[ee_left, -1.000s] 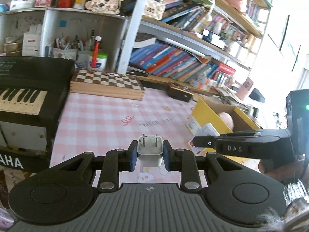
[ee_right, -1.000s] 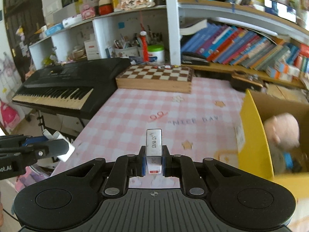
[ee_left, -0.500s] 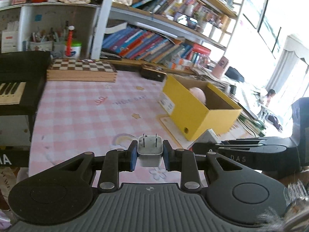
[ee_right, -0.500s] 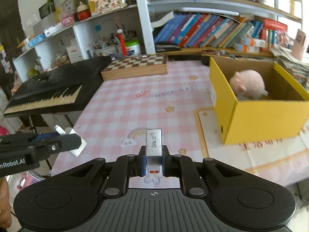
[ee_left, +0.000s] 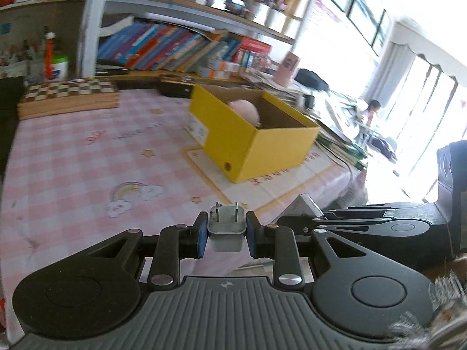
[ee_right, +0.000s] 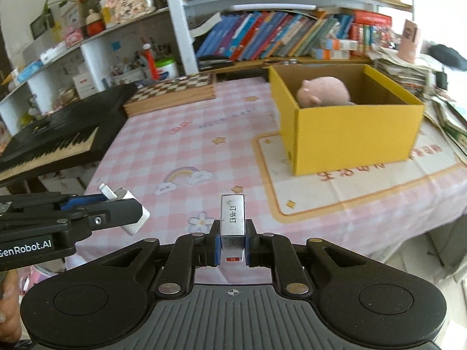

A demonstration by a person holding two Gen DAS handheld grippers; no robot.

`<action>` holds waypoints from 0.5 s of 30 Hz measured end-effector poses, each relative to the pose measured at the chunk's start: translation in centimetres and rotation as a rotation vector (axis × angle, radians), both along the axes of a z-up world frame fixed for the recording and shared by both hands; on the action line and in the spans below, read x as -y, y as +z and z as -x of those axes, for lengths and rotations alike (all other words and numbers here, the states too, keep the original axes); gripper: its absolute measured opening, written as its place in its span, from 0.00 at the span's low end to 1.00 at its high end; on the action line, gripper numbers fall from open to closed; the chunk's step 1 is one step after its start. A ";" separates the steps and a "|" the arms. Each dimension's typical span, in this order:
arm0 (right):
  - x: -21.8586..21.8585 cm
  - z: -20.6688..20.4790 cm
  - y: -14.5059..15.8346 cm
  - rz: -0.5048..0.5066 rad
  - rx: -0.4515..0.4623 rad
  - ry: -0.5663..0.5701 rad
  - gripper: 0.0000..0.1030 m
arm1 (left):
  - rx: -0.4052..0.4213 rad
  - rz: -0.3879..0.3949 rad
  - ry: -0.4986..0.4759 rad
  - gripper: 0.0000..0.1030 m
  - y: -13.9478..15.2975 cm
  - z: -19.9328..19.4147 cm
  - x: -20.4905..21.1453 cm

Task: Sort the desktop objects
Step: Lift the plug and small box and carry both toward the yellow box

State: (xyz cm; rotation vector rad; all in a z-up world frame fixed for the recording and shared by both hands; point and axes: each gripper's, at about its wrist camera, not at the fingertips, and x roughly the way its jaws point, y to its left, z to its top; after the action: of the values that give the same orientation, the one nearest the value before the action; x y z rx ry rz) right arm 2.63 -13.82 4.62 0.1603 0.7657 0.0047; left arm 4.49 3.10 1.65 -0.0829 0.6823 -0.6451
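Observation:
My left gripper (ee_left: 227, 233) is shut on a white plug adapter (ee_left: 226, 224) with two prongs pointing forward, held above the near edge of the pink checked table. It also shows in the right wrist view (ee_right: 128, 213). My right gripper (ee_right: 232, 245) is shut on a small silver staple box (ee_right: 232, 218), which also shows in the left wrist view (ee_left: 303, 204). A yellow cardboard box (ee_right: 350, 134) with a pink plush toy (ee_right: 324, 92) inside stands ahead to the right; it also shows in the left wrist view (ee_left: 251, 134).
A wooden chessboard case (ee_right: 172, 93) lies at the table's far side. A black keyboard (ee_right: 58, 134) stands left of the table. Bookshelves (ee_right: 292, 38) line the back. Stacked papers (ee_right: 446, 116) lie right of the yellow box.
Both grippers have drawn back from the table and swung right, each keeping its object. The yellow box now shows whole and nearer the middle of both views.

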 end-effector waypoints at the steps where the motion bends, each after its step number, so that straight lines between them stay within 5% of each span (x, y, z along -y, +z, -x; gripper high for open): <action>1: 0.3 0.2 0.0 -0.001 -0.002 -0.013 0.14 | -0.001 0.000 -0.013 0.24 0.0 0.0 0.3; 15: 4.7 1.5 -0.2 0.000 -0.013 -0.111 0.14 | -0.009 -0.005 -0.122 0.24 -0.1 -0.9 5.6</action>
State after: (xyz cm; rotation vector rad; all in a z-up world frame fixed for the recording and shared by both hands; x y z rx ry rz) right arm 1.12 -18.54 4.38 0.2032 0.7691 -0.1013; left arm 5.41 -2.52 1.53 -0.0398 0.7013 -0.7606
